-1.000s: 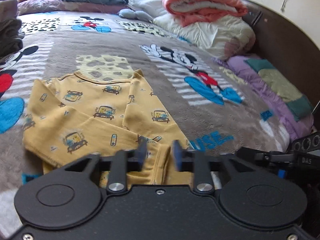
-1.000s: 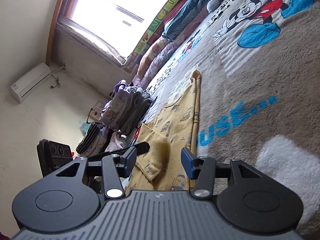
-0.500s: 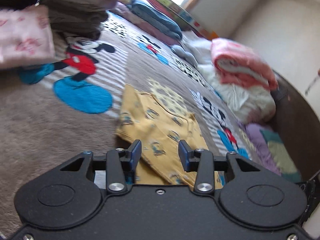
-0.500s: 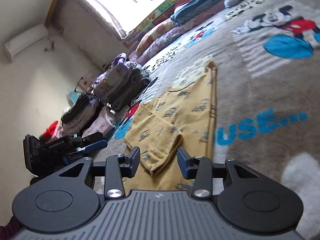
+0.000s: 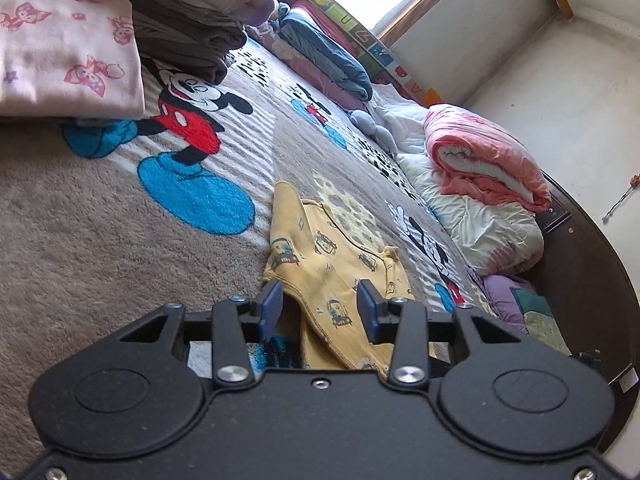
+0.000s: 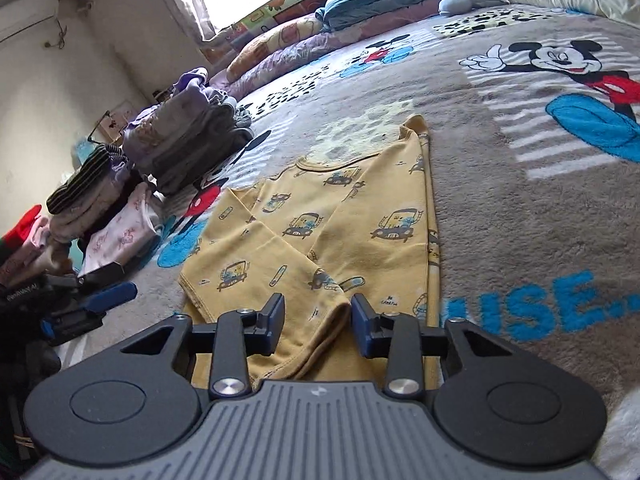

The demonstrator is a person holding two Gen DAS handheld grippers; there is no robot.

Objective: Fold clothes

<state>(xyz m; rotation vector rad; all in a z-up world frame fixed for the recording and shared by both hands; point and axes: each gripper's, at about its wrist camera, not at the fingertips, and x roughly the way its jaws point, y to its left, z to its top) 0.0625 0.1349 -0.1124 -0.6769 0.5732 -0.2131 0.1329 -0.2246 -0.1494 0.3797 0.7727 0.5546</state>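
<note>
A yellow child's shirt with car prints (image 6: 360, 216) lies flat on the grey Mickey Mouse blanket (image 6: 520, 184), both sleeves folded in over its body. My right gripper (image 6: 318, 316) is open and low at the shirt's near hem, over the folded sleeve cuff. My left gripper (image 5: 320, 306) is open at the shirt's left near corner (image 5: 320, 264), its jaws either side of the hem. The left gripper also shows in the right wrist view (image 6: 88, 304) at the left edge.
Stacks of folded clothes (image 6: 188, 140) stand left of the shirt, with a pink printed pile (image 5: 68, 56) nearest. Pillows and a blue quilt (image 6: 380, 0) line the far edge. A rolled pink and white quilt (image 5: 484, 172) lies by the dark headboard (image 5: 588, 280).
My left gripper has swung from the shirt's near middle to its left corner and opened wider. My right gripper has levelled out and come down over the hem, still open.
</note>
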